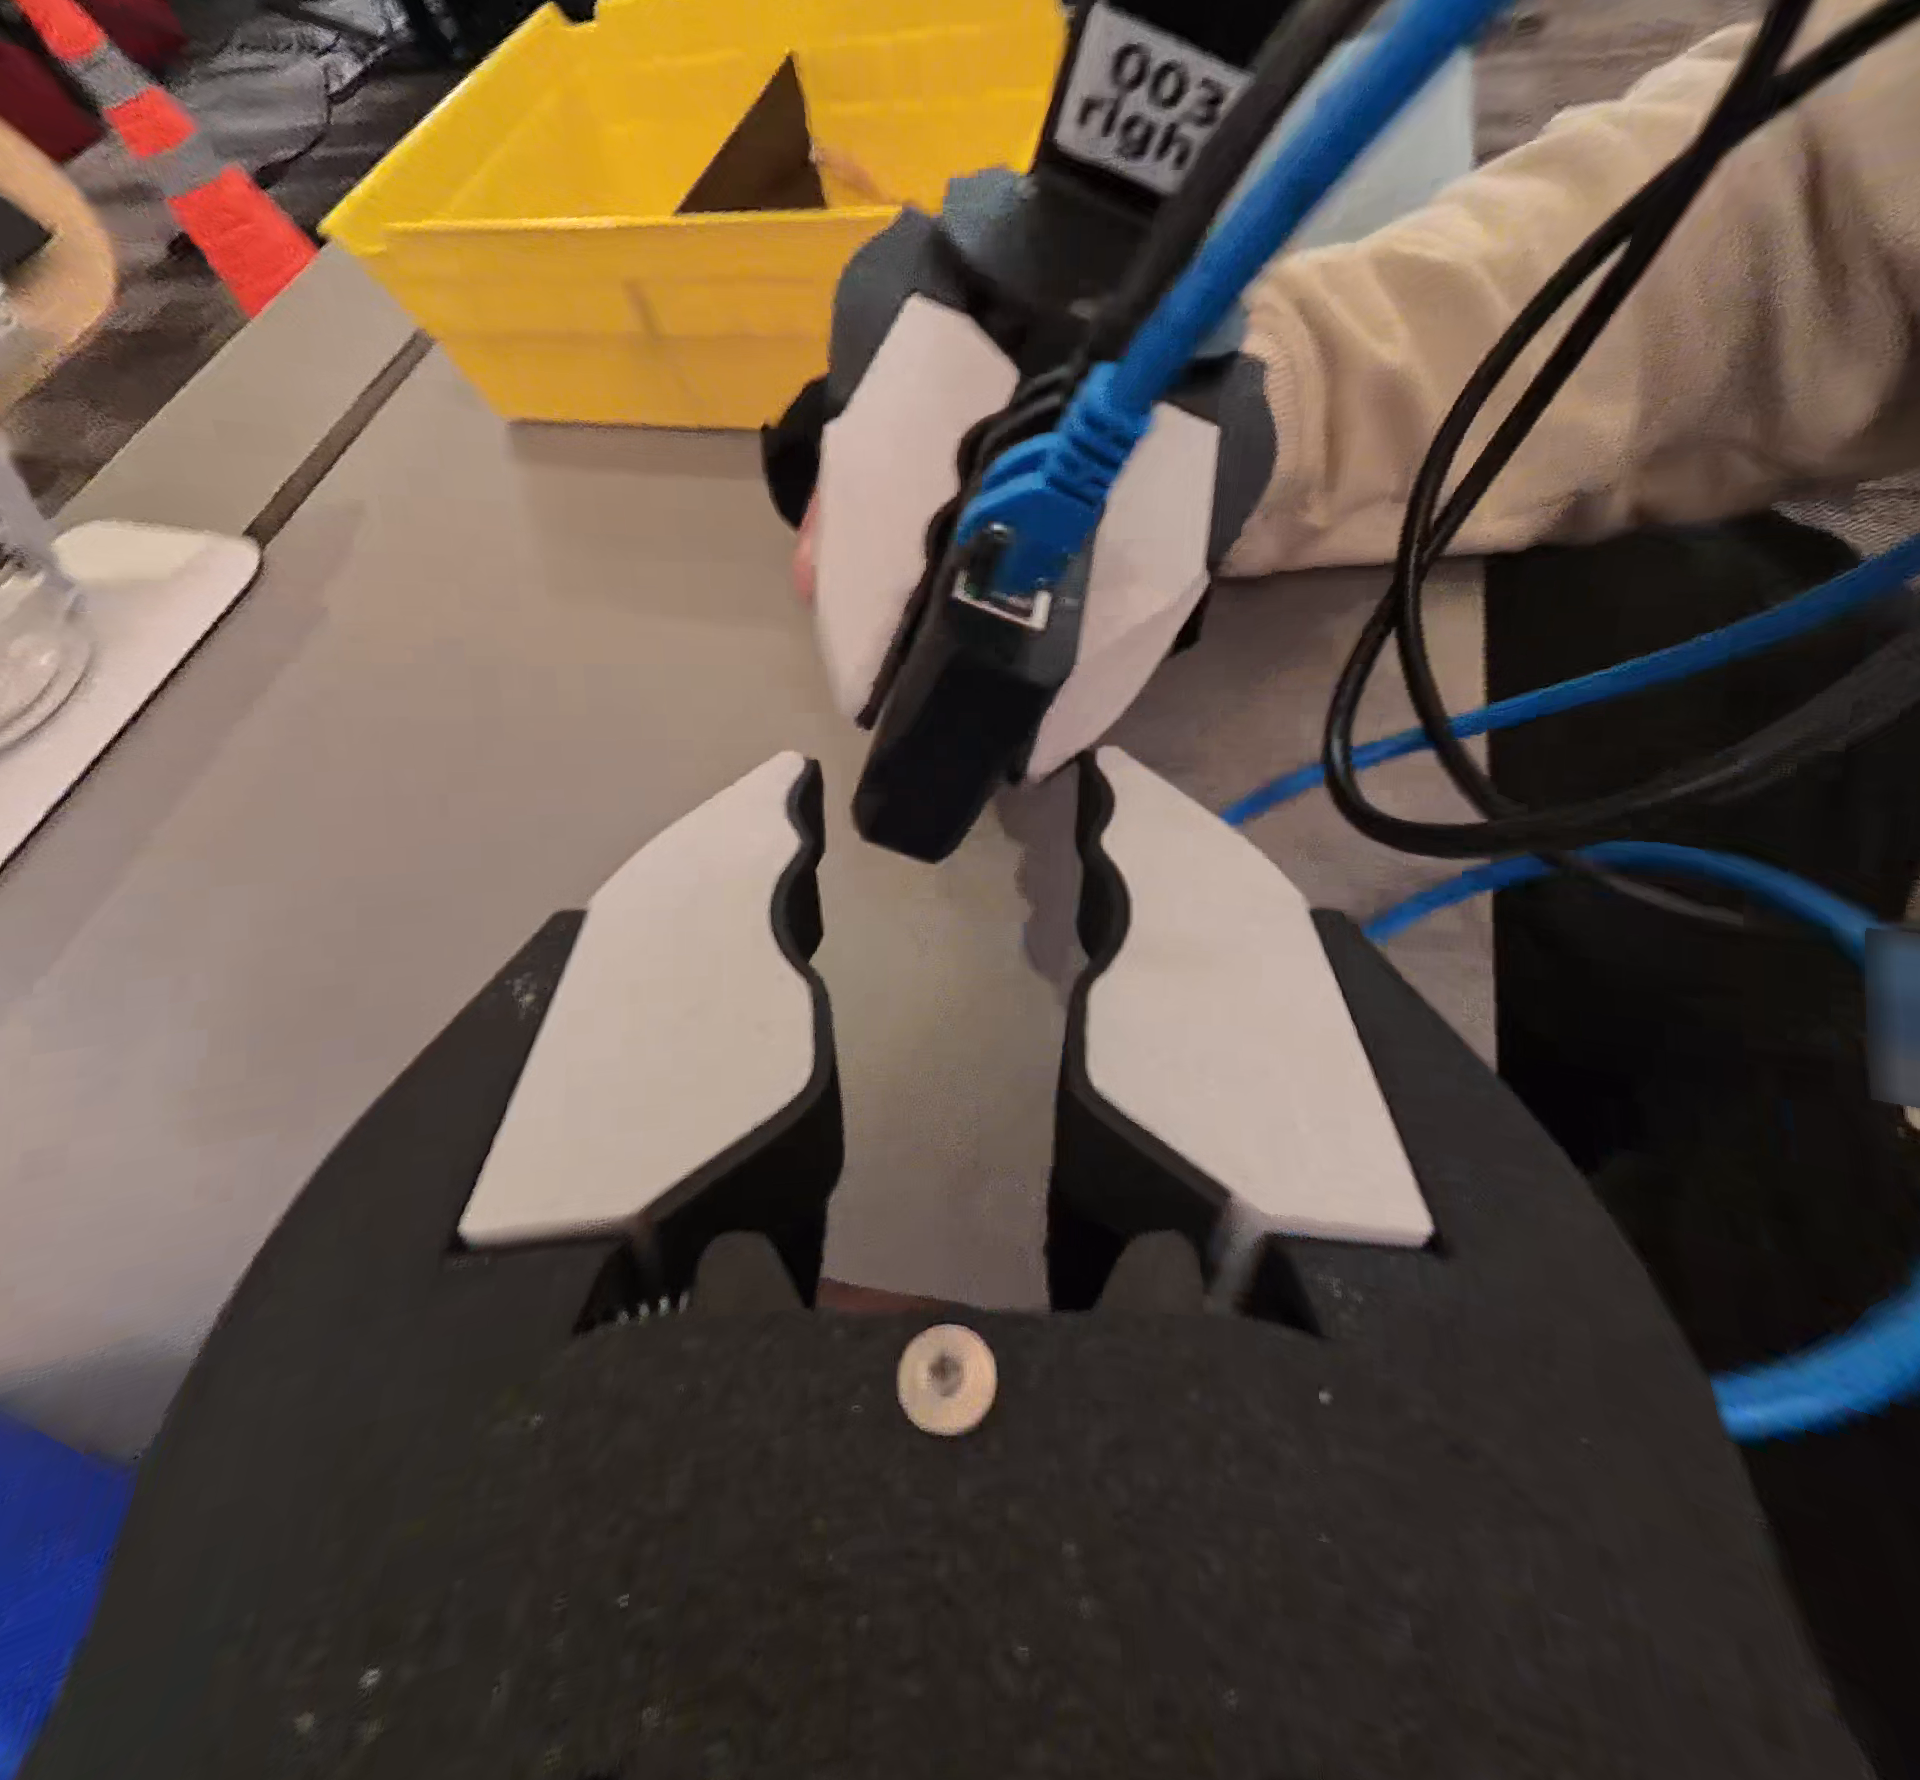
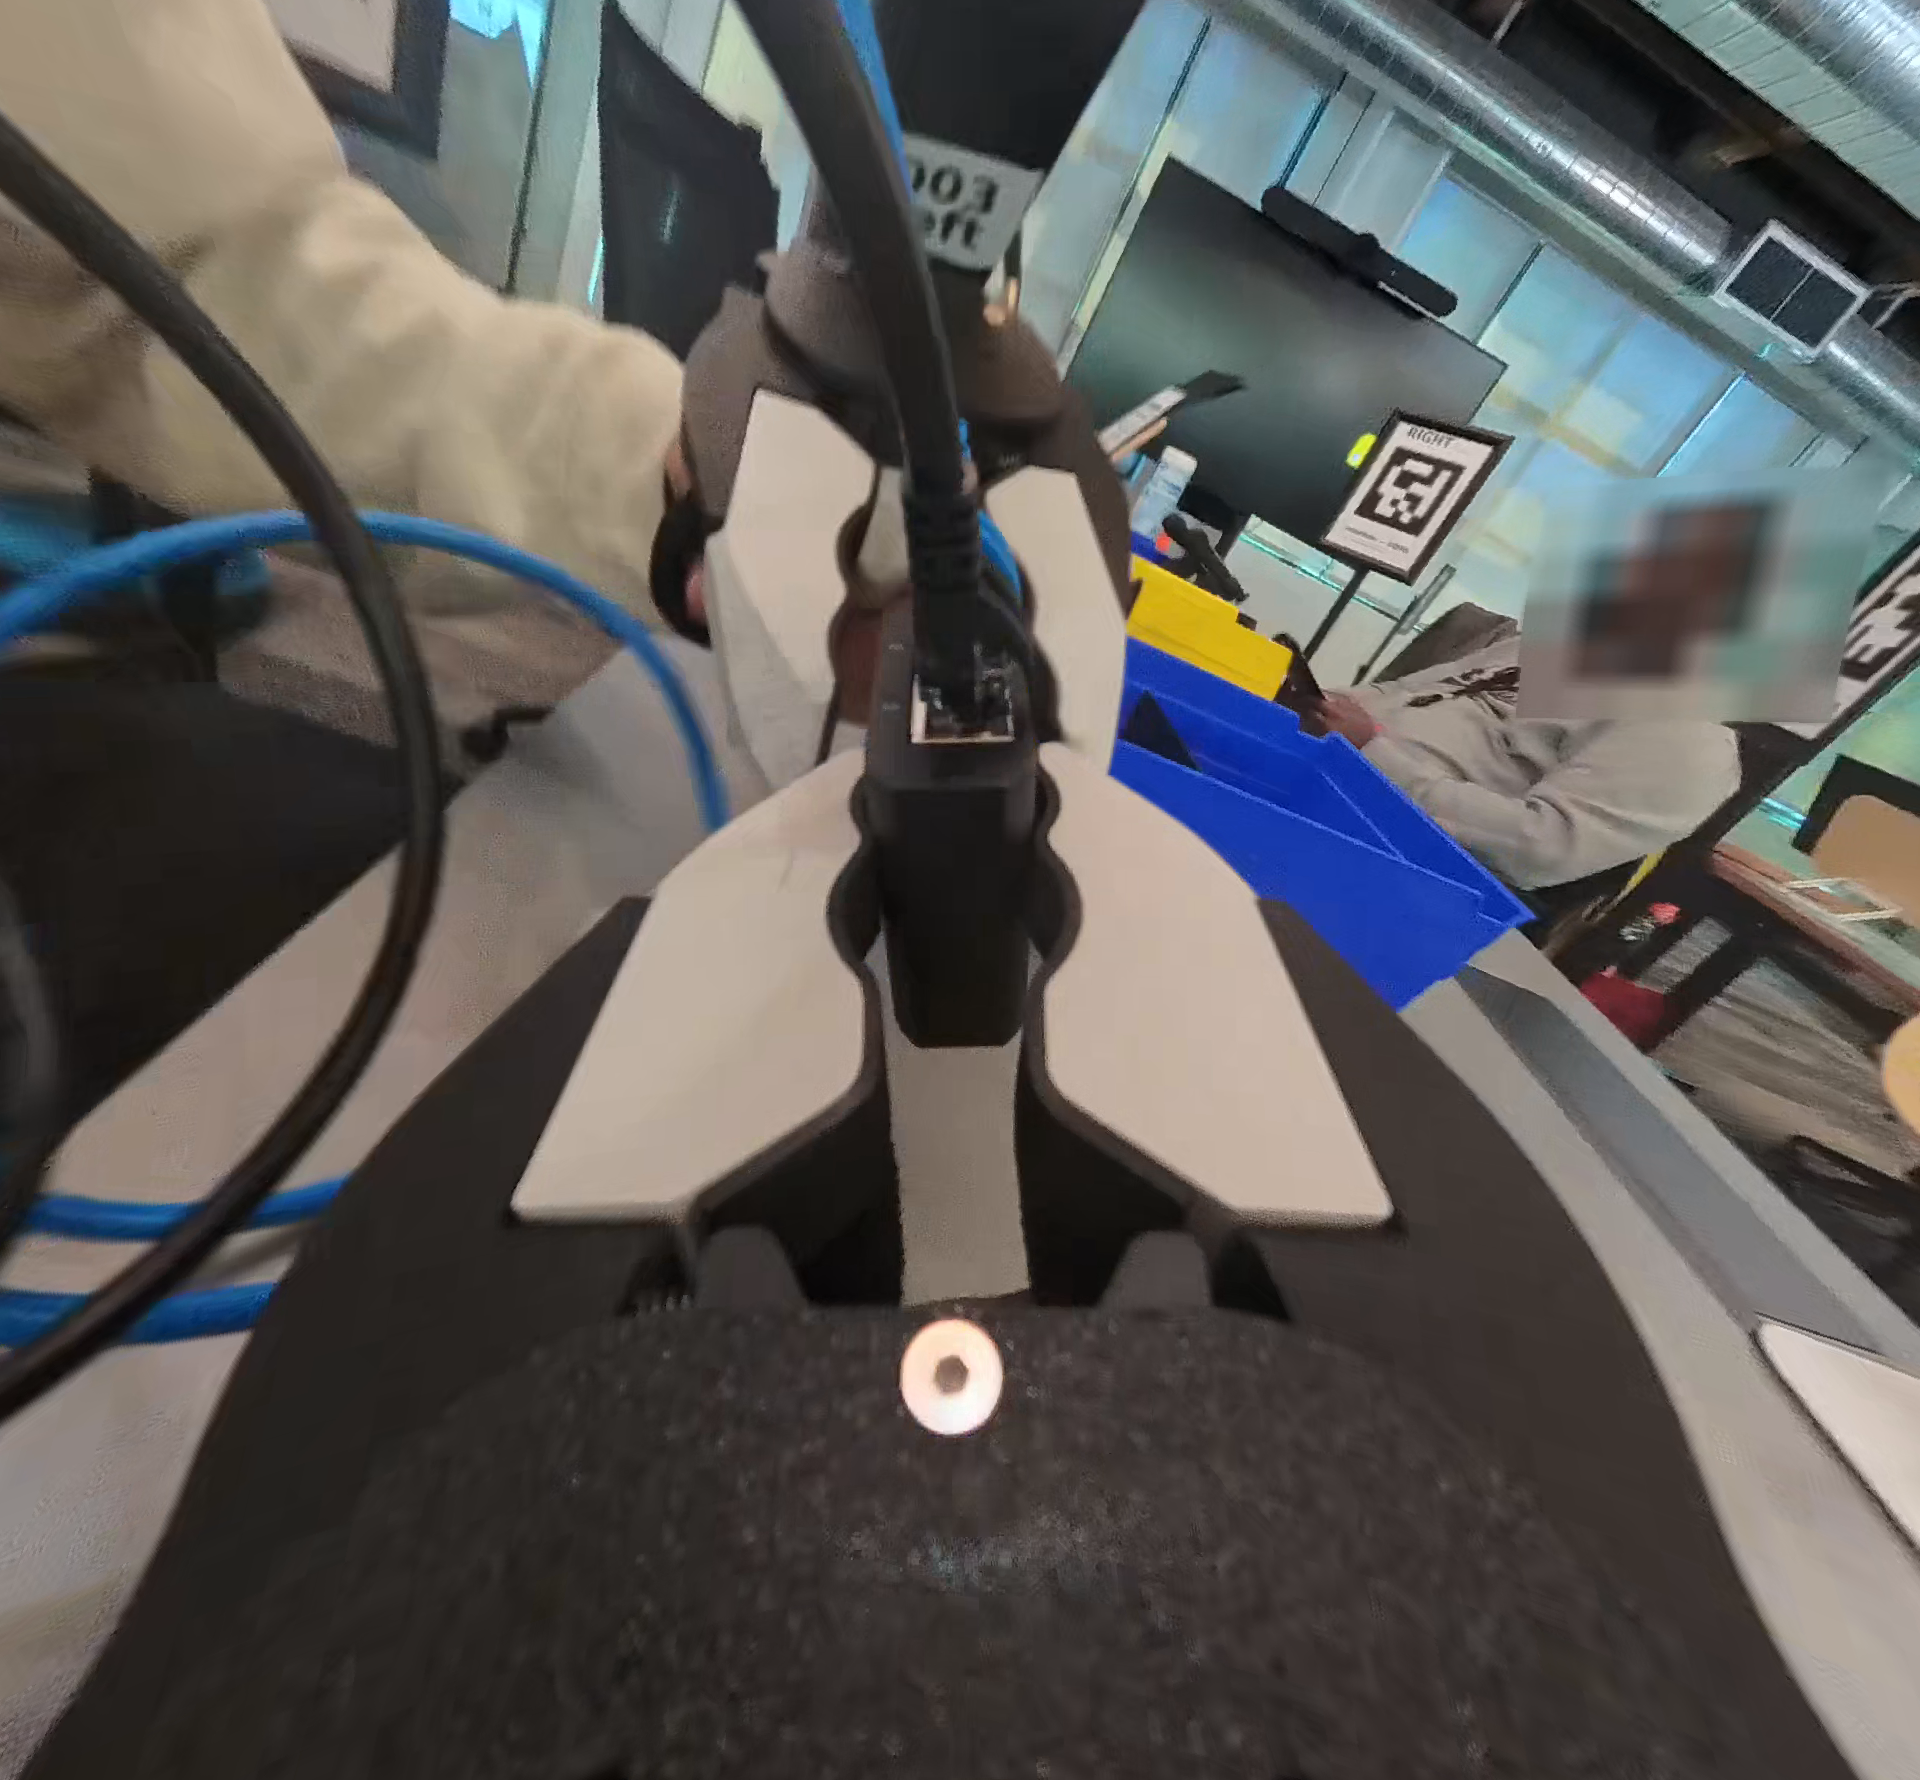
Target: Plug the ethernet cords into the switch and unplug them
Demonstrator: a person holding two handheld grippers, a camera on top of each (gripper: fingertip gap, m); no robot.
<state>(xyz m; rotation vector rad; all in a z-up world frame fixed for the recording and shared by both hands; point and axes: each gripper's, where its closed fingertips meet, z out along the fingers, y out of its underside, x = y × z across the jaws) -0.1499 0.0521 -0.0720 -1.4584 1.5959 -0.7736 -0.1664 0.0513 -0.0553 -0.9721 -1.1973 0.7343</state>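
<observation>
Right gripper [image 2: 951, 857] fingers clenched on the switch [image 2: 951, 889]; body ran out past the tips, ports up. Left gripper [image 1: 945, 857] released, empty, switch end just beyond its tips. Blue cord [image 1: 1070, 473] and black cord [image 2: 935, 525] were seated. I judged the switch light, rigid, slick; cords springy. Take hold at the boot, latch pressed.

The switch [image 1: 940, 743], a small black box, is being held tilted above the grey tabletop, its port face turned upward. A blue ethernet cord [image 1: 1081, 473] is sitting plugged into one port, its cable rising away and looping off to the side. A black cord [image 2: 940, 577] is sitting plugged into a neighbouring port [image 2: 961, 714], arching upward.
</observation>
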